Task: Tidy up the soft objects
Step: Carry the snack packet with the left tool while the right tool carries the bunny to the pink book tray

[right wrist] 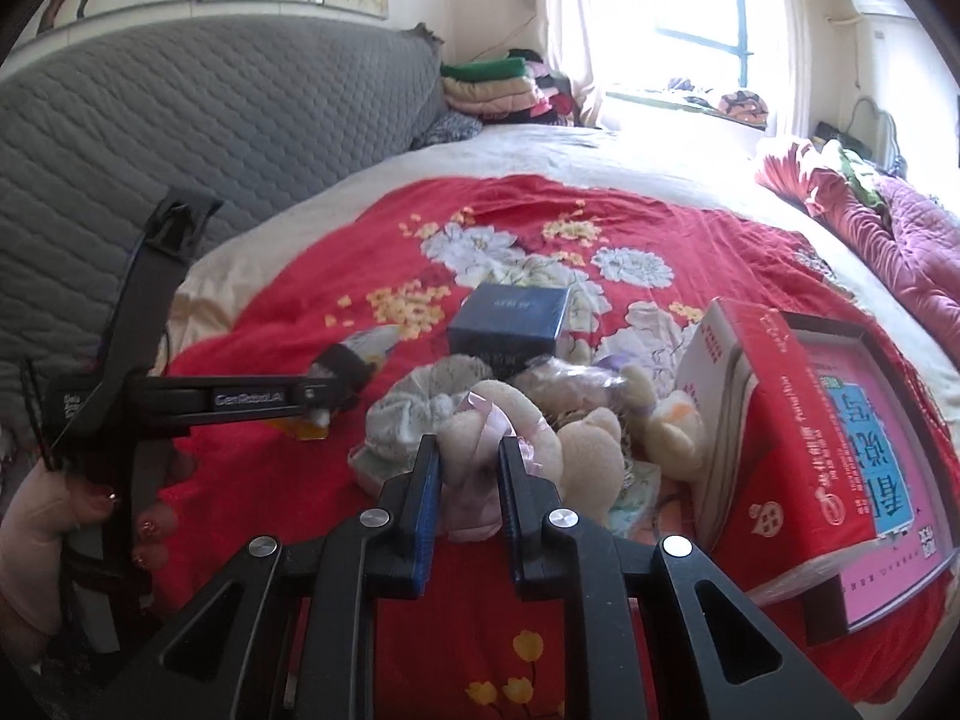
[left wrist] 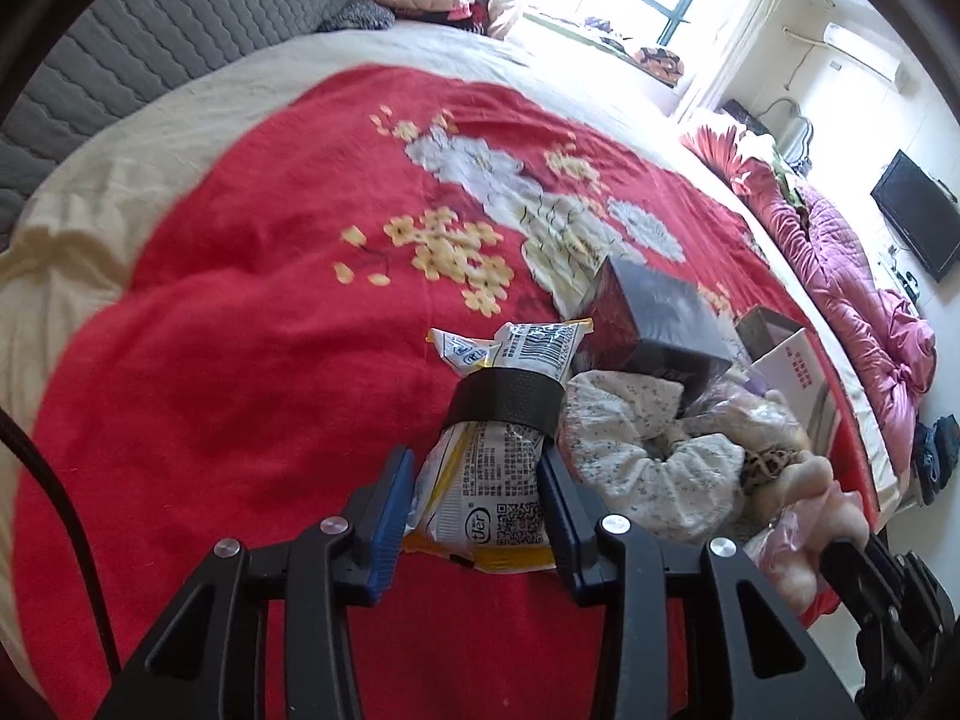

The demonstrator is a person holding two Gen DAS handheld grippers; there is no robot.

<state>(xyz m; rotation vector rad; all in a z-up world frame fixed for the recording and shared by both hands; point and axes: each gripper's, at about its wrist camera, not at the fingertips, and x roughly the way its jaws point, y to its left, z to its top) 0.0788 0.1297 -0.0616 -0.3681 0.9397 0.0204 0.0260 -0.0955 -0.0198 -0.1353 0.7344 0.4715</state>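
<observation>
A: Two handheld grippers work over a bed with a red floral blanket (left wrist: pixel 240 360). What does each one have?

B: The left gripper (left wrist: pixel 477 498) has its pads pressed on a white and yellow snack packet (left wrist: pixel 480 480) that has a black band (left wrist: pixel 510 399) around its middle. The right gripper (right wrist: pixel 468 480) is clenched on a pale pink plush toy (right wrist: pixel 474 450) at the near edge of the pile.

A: Where do the soft things lie?

B: In a heap at mid-blanket: a floral fabric scrunchie (left wrist: pixel 648 450), more cream plush toys (right wrist: pixel 591 456), and a dark box (right wrist: pixel 510 324) behind them. A red carton (right wrist: pixel 780 420) leans just to the right.

A: What might go wrong?

B: The plush touches its neighbours, so lifting it could drag them along or scatter the heap. The slick packet could slide from the pads if tilted. The grippers are also near each other and could knock together.
</observation>
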